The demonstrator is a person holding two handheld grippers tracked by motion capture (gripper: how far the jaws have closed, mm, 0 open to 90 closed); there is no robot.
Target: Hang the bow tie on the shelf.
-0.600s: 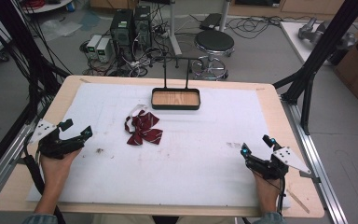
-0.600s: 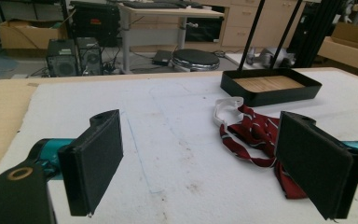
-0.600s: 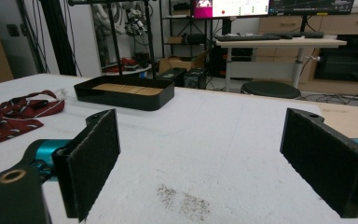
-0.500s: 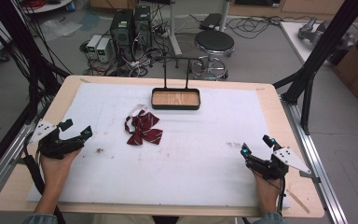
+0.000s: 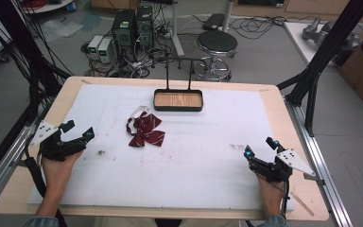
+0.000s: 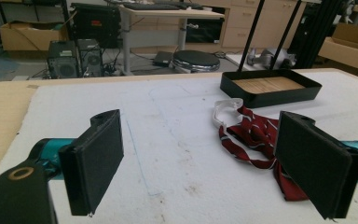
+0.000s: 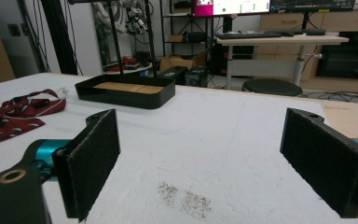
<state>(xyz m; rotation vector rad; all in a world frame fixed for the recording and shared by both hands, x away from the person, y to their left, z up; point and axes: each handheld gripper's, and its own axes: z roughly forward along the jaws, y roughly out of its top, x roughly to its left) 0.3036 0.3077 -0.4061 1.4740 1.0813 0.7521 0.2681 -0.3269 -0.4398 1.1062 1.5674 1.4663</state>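
Both jaws spread wide, the left hand-held gripper [image 5: 78,135] has the dark red striped bow tie [image 5: 145,132] just ahead; the right hand-held gripper [image 5: 261,147] holds nothing. No writing is legible.

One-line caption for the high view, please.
Both grippers, left and right, rest open on the white mat; red bow tie lies before the black tray.

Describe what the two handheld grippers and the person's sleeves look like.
Both the left gripper and right gripper are black, with teal tips, flat rectangular pads and a grey three-cornered plate on top. A black cable trails from each. The sleeves look like blue denim.
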